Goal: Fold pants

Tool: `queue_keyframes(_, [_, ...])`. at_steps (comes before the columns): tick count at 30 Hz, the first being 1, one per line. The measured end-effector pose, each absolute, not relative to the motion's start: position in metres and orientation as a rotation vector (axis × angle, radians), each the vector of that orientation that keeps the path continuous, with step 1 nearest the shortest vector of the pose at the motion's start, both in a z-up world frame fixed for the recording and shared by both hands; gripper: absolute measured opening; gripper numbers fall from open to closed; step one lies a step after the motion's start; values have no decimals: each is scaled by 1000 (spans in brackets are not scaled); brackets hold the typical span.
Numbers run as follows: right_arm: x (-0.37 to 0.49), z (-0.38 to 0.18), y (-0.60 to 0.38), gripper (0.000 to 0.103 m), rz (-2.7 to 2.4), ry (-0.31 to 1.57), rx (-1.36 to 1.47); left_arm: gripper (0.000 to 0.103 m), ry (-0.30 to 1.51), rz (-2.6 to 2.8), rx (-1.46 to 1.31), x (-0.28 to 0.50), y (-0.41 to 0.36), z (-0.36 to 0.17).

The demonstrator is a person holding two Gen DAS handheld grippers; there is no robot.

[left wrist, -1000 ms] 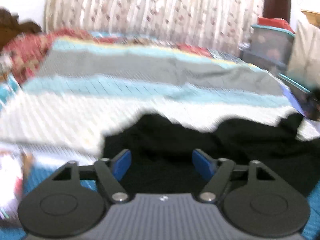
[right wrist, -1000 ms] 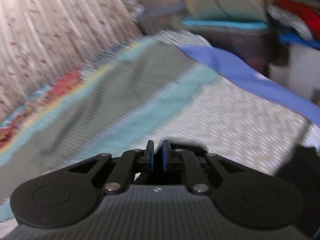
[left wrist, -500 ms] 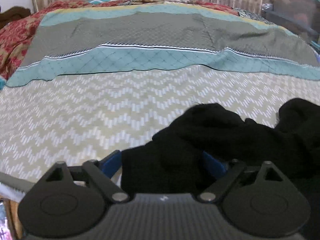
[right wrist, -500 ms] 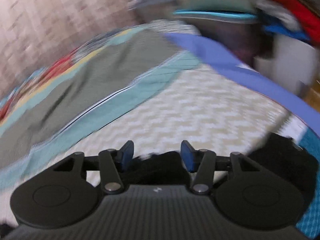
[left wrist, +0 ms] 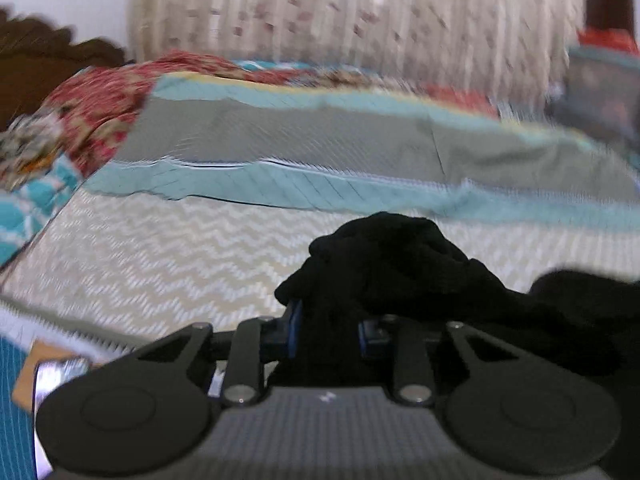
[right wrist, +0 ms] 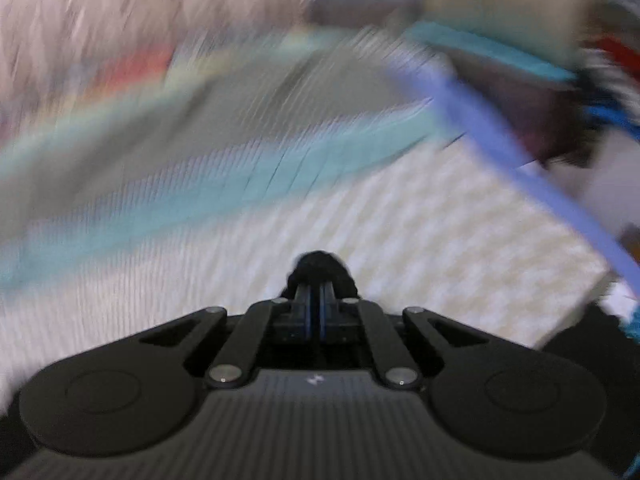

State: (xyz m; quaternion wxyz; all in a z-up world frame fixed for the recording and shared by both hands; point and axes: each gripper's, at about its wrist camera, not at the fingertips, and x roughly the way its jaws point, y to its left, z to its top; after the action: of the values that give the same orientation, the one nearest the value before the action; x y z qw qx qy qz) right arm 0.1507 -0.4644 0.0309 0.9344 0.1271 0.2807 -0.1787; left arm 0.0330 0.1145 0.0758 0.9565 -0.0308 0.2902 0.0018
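Pants (left wrist: 400, 264) bunched on bedspread (left wrist: 160, 264); curtain (left wrist: 340, 12) behind, prob.

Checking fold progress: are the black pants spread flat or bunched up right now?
Bunched. The black pants rise in a crumpled heap on the bedspread, gathered between the closing left gripper pads.

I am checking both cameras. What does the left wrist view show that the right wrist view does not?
Left wrist only: the left gripper, jaws closing on a thick bunch of the black pants, and a red floral cloth.
Right wrist only: the right gripper, shut on a small tuft of pants, and a blue cloth edge.
Both: the striped bedspread and curtain.
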Motion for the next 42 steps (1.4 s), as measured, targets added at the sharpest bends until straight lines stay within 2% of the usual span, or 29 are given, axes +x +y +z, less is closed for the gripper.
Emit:
queue_keyframes(4, [101, 68, -539, 5, -515, 410, 408, 23, 583, 12, -148, 6, 123, 72])
queue_keyframes(7, [73, 67, -571, 4, -611, 413, 391, 24, 616, 37, -160, -4, 121, 60])
queue_keyframes(9, [58, 57, -586, 9, -696, 451, 401, 24, 655, 46, -164, -4, 122, 53])
queue_keyframes(11, [48, 44, -598, 9, -696, 497, 484, 24, 675, 47, -182, -6, 125, 51])
queue_keyframes(15, [37, 33, -588, 10, -638, 524, 487, 24, 657, 52, -188, -6, 126, 57])
queue_keyframes(18, [39, 27, -574, 15, -548, 552, 497, 24, 643, 58, -192, -7, 123, 58])
queue_keyframes(20, [41, 24, -565, 22, -505, 576, 531, 24, 640, 61, -200, -5, 123, 59])
queue_keyframes(27, [18, -1, -566, 24, -464, 559, 796, 24, 641, 60, -214, -2, 125, 61])
queue_keyframes(35, [6, -10, -579, 28, -520, 537, 841, 24, 648, 76, -221, 0, 123, 62])
queue_keyframes(40, [10, -28, -583, 28, -513, 571, 897, 24, 648, 80, -219, 1, 122, 64])
queue_keyframes(42, [14, -32, -583, 8, -503, 587, 898, 23, 643, 84, -218, 2, 121, 65])
